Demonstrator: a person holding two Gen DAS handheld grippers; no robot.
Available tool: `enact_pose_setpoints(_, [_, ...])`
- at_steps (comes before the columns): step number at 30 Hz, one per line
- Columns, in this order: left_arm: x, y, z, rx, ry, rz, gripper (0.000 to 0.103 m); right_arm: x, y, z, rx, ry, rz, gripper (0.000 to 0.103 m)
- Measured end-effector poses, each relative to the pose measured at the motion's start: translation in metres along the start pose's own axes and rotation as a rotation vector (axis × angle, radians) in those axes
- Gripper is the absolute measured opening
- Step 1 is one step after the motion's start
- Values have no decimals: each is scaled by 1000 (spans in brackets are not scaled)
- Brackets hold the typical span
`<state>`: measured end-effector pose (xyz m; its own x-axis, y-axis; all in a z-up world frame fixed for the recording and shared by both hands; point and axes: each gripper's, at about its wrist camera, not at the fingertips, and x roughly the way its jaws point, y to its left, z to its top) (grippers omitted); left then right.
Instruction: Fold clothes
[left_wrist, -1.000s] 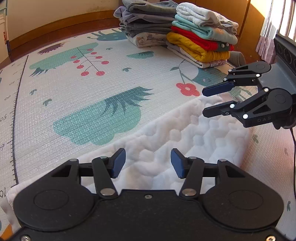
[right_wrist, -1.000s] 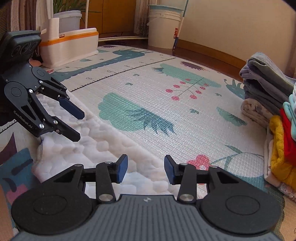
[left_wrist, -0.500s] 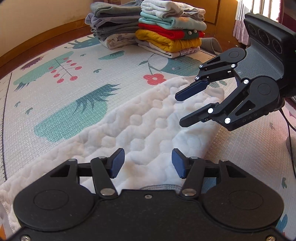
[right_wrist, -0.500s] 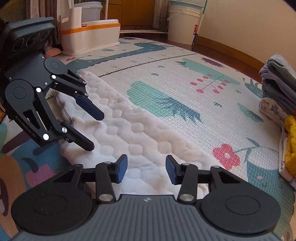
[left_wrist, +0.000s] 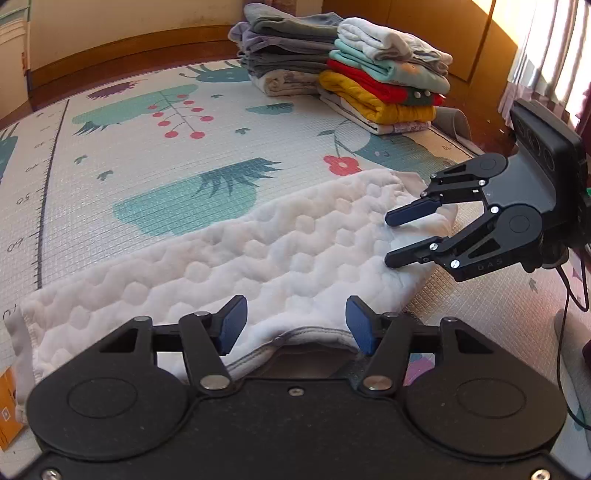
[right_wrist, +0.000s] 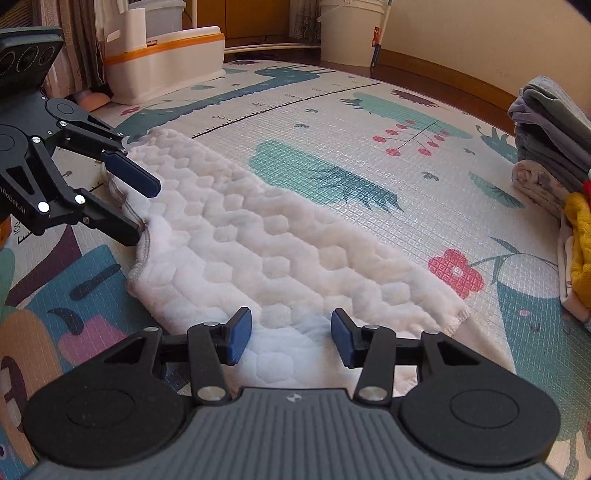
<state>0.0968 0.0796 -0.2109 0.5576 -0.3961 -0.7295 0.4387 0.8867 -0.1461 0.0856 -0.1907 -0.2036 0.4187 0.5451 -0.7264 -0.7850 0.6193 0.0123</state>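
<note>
Garment: white quilted fleece, flat on mat | handling: soft, light, limp — sags if lifted singly | hold: hemmed ends | left gripper, right gripper: jaws apart, empty, one per end.

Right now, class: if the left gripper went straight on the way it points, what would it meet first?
Probably the white quilted garment, already lying between its open jaws. Beyond that comes bare play mat; depth is hard to judge.

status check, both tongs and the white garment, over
Left tongs open, over one end of white quilted garment. Right tongs open, over other end. Garment flat on play mat, nothing gripped. Folded stacks well clear.
</note>
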Motion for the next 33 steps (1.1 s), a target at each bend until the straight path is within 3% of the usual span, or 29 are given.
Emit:
enact_pose_setpoints(6, [-59, 88, -19, -375, -81, 172, 58, -3, -12, 7, 29, -8, -33, 48])
enact_pose_setpoints(9, [-74, 110, -28, -440, -85, 219, 58, -18, -41, 0, 173, -15, -89, 50])
enact_pose_setpoints(12, [-74, 108, -30, -407, -70, 199, 58, -43, -84, -17, 403, -12, -167, 50])
enact_pose_setpoints(16, [-60, 92, -27, -325, -51, 135, 58, -69, -137, -64, 814, 0, -225, 51])
enact_pose_setpoints(18, [-55, 88, -26, -315, -50, 125, 58, -76, -147, -86, 956, 1, -209, 53])
enact_pose_setpoints(20, [-49, 87, -25, -312, -44, 112, 58, -79, -148, -103, 1069, -3, -136, 53])
enact_pose_setpoints(26, [-40, 85, -25, -308, -28, 94, 58, -60, -123, -122, 1279, 2, 99, 55])
enact_pose_setpoints(33, [-24, 88, -23, -312, -10, 104, 58, -44, -108, -127, 1412, -125, 141, 60])
